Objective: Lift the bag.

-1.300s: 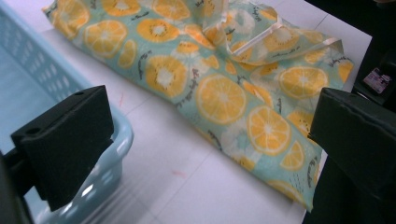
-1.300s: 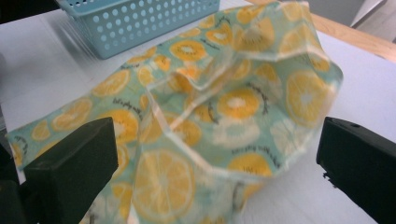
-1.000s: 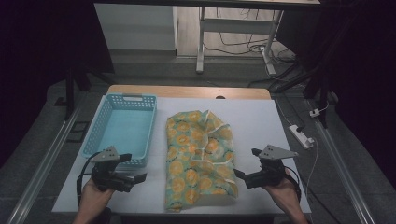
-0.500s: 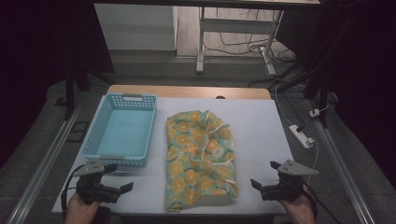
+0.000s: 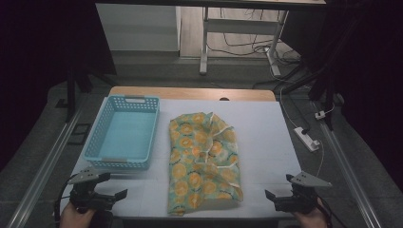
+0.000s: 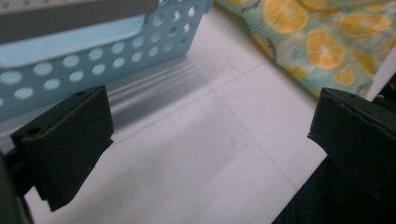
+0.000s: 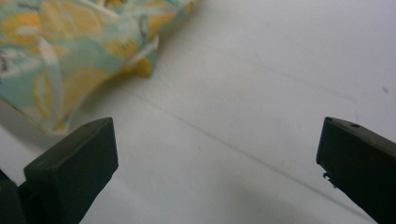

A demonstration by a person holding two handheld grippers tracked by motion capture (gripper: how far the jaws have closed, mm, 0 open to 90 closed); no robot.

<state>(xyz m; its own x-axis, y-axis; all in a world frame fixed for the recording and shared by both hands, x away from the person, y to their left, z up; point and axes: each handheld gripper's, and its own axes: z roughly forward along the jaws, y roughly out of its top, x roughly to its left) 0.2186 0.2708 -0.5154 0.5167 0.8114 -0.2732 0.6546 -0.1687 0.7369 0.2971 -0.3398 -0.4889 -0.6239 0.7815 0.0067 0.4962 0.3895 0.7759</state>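
Lying flat mid-table: orange-print cloth (image 5: 203, 161), just right of blue basket (image 5: 122, 134). Left gripper (image 5: 116, 194) and right gripper (image 5: 272, 195): jaws wide, empty, at near table edge, flanking cloth, apart from it.

Cloth: I see a folded orange-slice print cloth (image 5: 203, 164) lying flat mid-table, long side running away from me.
Basket: an empty light-blue perforated basket (image 5: 122, 134) sits just left of the cloth, apart from it.
Left gripper (image 5: 114, 195): at the near left corner, jaws parted, clear of basket and cloth.
Right gripper (image 5: 273, 198): at the near right edge, jaws parted, near the cloth's corner but not touching.
Table (image 5: 266, 137): white top.
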